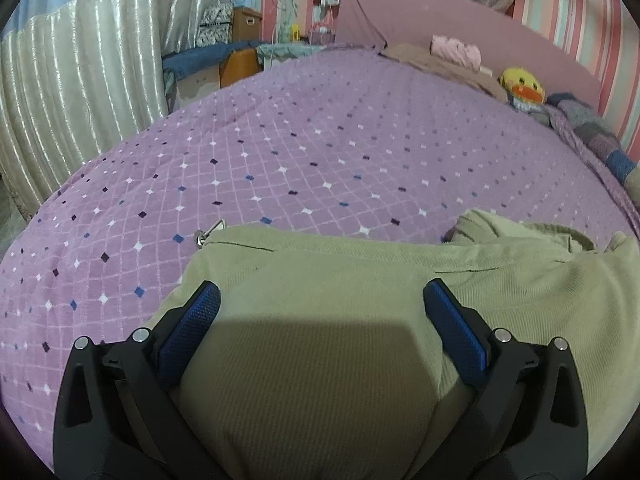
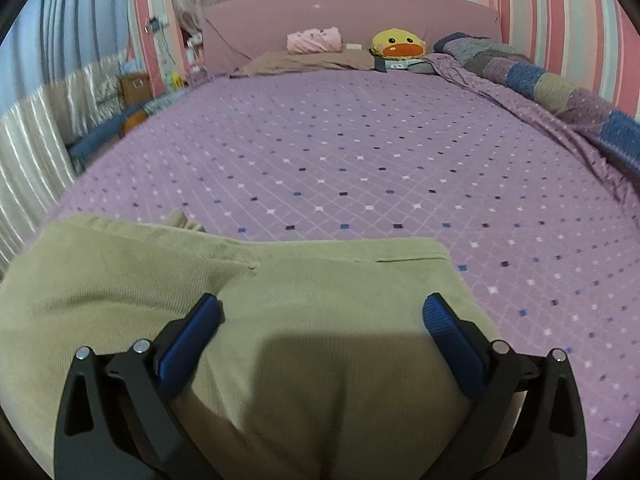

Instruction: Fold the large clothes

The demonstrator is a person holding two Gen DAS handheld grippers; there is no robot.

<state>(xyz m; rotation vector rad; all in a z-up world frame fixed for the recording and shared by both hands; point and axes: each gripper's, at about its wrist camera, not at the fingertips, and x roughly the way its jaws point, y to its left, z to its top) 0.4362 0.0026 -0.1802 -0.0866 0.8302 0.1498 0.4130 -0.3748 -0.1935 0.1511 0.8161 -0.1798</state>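
A large olive-green corduroy garment [image 1: 360, 300] lies on the near part of the purple bed cover [image 1: 280, 152]; it also shows in the right wrist view [image 2: 280, 288]. A metal clip [image 1: 208, 232] sticks out at its far left edge. My left gripper [image 1: 320, 300] is open, its blue pads [image 1: 192, 324] spread wide over the garment's left part. My right gripper [image 2: 322, 312] is open too, blue pads [image 2: 188, 340] apart over the garment's right part. Neither holds cloth. The garment's near end is hidden under the grippers.
The purple cover [image 2: 360, 152] spreads far ahead. At the headboard lie a brown pillow [image 2: 312, 60], pink folded cloth [image 2: 316, 40] and a yellow duck plush [image 2: 398, 44]. A patchwork blanket [image 2: 560, 84] runs along the right side. Curtains [image 1: 72, 80] and boxes [image 1: 244, 24] stand left.
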